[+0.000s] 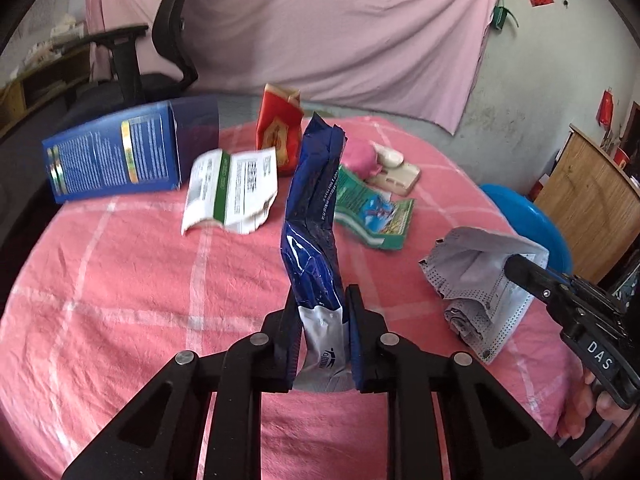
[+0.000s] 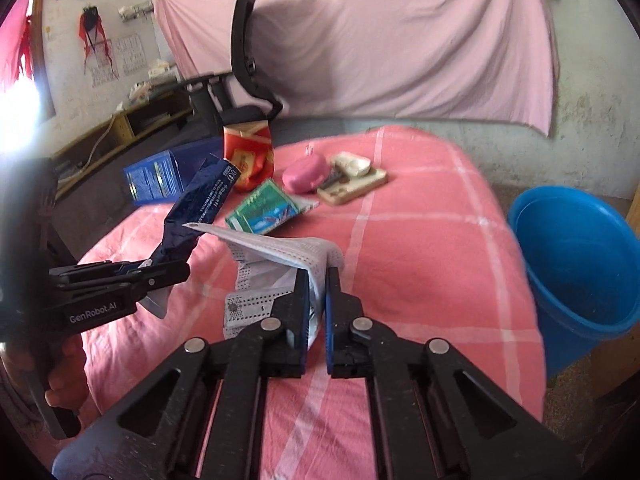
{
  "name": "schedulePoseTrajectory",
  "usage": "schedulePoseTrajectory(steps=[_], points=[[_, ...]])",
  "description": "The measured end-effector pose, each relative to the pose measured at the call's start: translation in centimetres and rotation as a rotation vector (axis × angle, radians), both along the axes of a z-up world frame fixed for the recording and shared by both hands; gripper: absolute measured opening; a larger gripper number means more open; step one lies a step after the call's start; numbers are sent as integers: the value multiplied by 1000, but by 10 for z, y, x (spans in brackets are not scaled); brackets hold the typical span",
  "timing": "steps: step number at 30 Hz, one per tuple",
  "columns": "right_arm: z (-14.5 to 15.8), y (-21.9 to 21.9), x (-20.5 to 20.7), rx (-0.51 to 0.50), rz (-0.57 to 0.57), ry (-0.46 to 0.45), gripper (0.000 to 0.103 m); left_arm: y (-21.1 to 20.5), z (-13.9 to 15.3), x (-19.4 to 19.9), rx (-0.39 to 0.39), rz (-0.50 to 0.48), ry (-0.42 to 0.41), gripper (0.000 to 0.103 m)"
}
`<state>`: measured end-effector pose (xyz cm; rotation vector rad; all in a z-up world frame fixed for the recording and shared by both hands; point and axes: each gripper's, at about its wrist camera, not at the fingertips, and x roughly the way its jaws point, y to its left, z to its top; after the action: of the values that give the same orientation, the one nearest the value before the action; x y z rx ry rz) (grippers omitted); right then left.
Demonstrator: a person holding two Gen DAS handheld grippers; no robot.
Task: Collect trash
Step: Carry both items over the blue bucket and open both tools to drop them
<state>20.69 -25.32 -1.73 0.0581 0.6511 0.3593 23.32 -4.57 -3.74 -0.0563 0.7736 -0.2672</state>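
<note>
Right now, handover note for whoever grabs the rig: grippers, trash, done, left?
Left gripper: jaws shut on the dark blue snack wrapper, held upright above the bed.
Right gripper: jaws shut on the grey face mask, lifted.
Blue bucket stands on the floor at the bed's right; nothing visibly in it, though its bottom is partly hidden.
Left on the pink bedspread: green packet, white packet, red carton, blue box.
Next, probably: drop both into the bucket.

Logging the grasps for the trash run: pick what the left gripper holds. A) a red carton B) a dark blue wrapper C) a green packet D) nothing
B: the left gripper is shut on the dark blue wrapper, which stands up between its fingers above the pink cloth.
</note>
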Motion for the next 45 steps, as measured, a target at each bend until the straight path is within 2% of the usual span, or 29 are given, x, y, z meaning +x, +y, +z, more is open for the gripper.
schedulePoseTrajectory(steps=[4,11,14,19,23,25,31,36,41,45], points=[[25,-13,-21,11,-68,-161,28,-19,25,-16,32,-8,-149,17],[78,-60,-43,1,-247,-431,29,-80,80,-21,-11,-99,-385,17],[90,-88,-42,-7,-331,-493,29,-114,99,-17,-42,-150,-468,17],[94,-144,-26,-25,-472,-529,29,-175,116,2,-80,-234,-513,17],[77,-187,-19,-49,-558,-507,29,-225,112,36,-102,-316,-464,17],[64,-211,-10,-39,-611,-462,29,-248,105,50,-101,-351,-422,17],[32,-254,11,-11,-673,-301,29,-312,67,95,-39,-406,-209,18],[7,-269,24,30,-683,-168,33,-342,29,116,7,-425,-34,18],[-12,-281,29,60,-703,-89,35,-348,19,131,6,-424,44,19],[-18,-287,40,82,-705,-47,41,-341,22,138,-22,-403,59,43]])
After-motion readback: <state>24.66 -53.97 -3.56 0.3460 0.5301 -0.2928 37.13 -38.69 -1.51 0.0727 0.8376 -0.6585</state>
